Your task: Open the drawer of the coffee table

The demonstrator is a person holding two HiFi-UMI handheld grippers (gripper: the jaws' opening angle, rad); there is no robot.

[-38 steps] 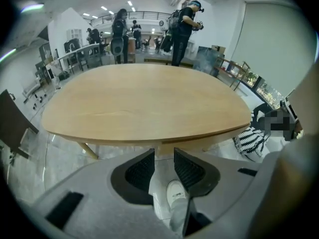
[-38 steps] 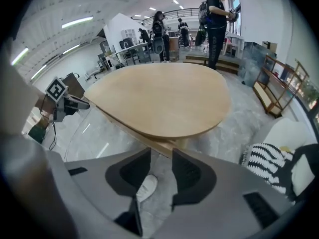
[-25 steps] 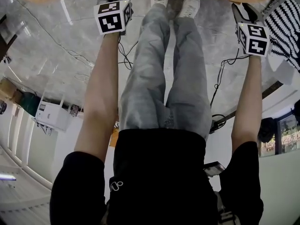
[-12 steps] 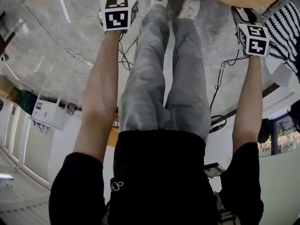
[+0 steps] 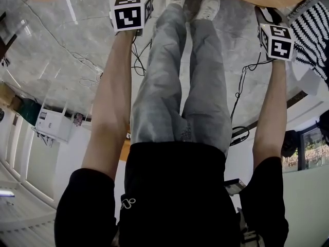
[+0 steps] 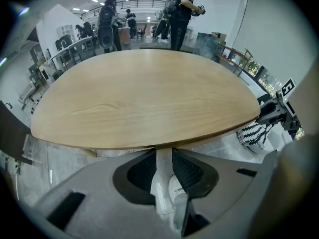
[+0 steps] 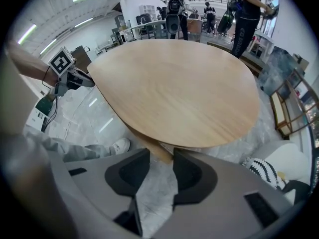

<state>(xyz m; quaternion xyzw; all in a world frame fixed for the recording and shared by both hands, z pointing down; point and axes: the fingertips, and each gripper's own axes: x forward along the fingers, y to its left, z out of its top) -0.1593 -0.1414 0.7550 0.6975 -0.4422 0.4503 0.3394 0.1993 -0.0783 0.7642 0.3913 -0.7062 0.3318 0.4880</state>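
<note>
Ahead of and below both pairs of jaws lies the coffee table [image 6: 144, 98], its oval top running crosswise from the left hand to the right, with the near rim toward the person. At that rim the left gripper [image 6: 164, 156] points steeply down. Its jaws have just been closing a little but stand apart with a narrow gap, gripping nothing; only floor and a white shoe [image 6: 174, 185] show between them. Further along the same rim the right gripper [image 7: 161, 156] hangs the same way. Its jaws have also just eased inward and are well apart, holding nothing, with bare floor between them.

No view plainly shows the drawer. Just beyond the right jaws, tucked under the rim, sits a wooden strip [image 7: 144, 144]; whether it is the drawer's face I cannot tell. If it is, the drawer lies forward and slightly left of the right jaws, its long axis along the rim, and the right hand looks the nearer of the 2. The coming move probably means dropping below the top to catch that face and pull it toward the person.
</note>
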